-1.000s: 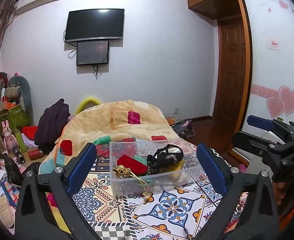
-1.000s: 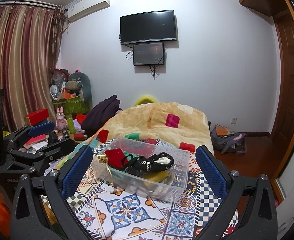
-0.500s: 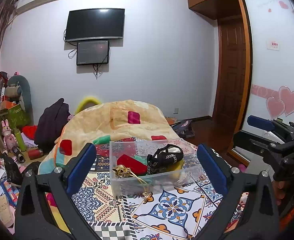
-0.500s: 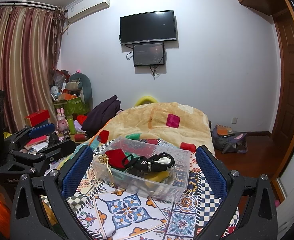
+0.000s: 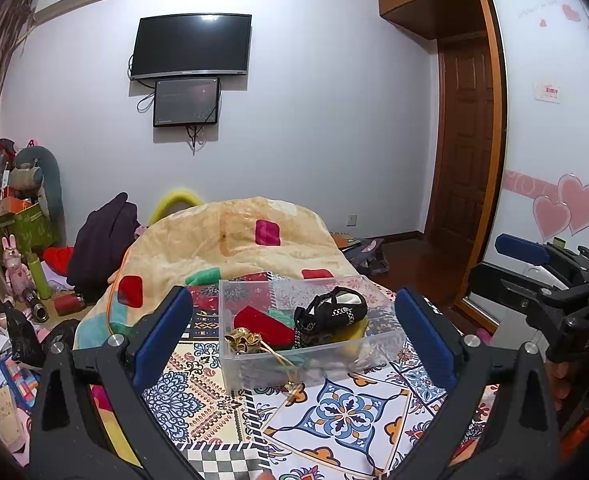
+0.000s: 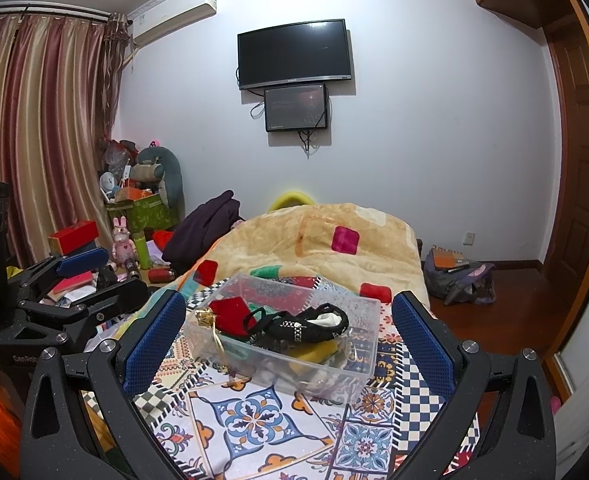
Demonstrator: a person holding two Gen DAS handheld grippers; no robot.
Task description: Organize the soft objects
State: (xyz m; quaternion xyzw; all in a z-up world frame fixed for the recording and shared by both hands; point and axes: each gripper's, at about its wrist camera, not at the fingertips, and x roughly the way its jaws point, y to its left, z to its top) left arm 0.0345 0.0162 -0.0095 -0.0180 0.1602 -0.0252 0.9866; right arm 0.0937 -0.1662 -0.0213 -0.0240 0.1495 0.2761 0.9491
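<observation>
A clear plastic bin point(image 5: 254, 364) point(image 6: 358, 372) stands on a patterned cloth on the bed. In it lie a black studded soft piece point(image 5: 332, 312) point(image 6: 302, 326), a red pouch point(image 5: 260, 322) point(image 6: 228, 314), a gold pouch with a cord point(image 5: 242, 338) point(image 6: 204, 317), and green and yellow items. My left gripper point(image 5: 292, 334) is open and empty, held back from the bin, its jaws wide apart. My right gripper point(image 6: 288, 334) is open and empty, also short of the bin. Each gripper shows at the edge of the other's view.
A beige blanket point(image 5: 254, 236) is heaped behind the bin. Dark clothes point(image 5: 102, 244) and cluttered boxes and toys point(image 6: 130, 216) lie at the left. A bag point(image 6: 460, 280) sits on the wooden floor at the right, by a door point(image 5: 468, 144).
Nothing has visibly changed beyond a slight drift of both views; both grippers stay open and the bin's contents lie the same.
</observation>
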